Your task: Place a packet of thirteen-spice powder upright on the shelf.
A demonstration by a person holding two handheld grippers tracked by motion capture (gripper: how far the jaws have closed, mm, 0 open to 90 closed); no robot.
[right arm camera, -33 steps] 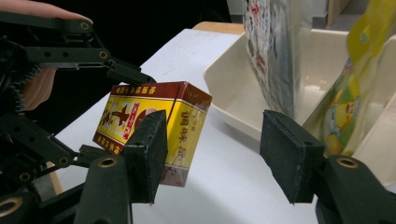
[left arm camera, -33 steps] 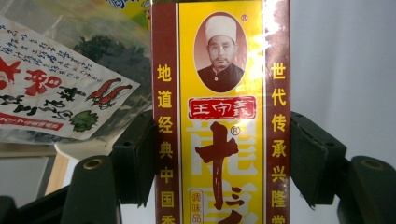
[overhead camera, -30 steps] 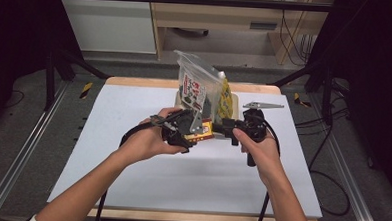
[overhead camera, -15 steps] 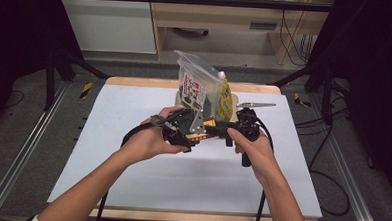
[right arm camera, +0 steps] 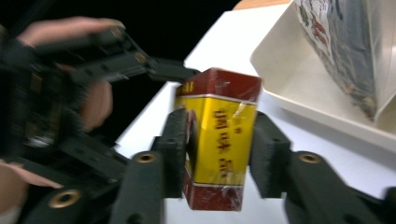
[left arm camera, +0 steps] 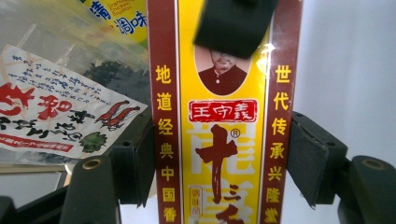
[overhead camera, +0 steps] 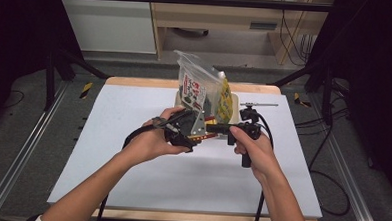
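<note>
The box (overhead camera: 209, 133), a long yellow and dark-red carton, is being held above the white surface (overhead camera: 108, 136) between the two tools, just in front of the cream tray (right arm camera: 289, 84) where the clear bags (overhead camera: 202, 88) are standing.

The left tool (overhead camera: 195, 130) is gripping it across its width. In the left gripper view the box (left arm camera: 224, 140) is running straight up between the pads, with its long axis pointing away from that tool; the left pad is lying against the box edge, and the right pad is sitting at the other edge, though a thin gap may remain there. I am reading this as a pinch that is carrying the box.

The right tool (overhead camera: 218, 127) is coming in from the opposite end. Its jaws have just been closing, with the box (right arm camera: 217, 140) between them. In the right gripper view the left pad is touching the box side, while the right pad is standing just beside the other face, so the grip on this side is not clearly complete.

The relation that matters is that the box's long axis is lying level across the person, between the hands, with one end in each tool. Both hands are equally near it. The next move looks like a hand-over or a turn toward the tray, and it depends on the right tool seating before the left lets go.
</note>
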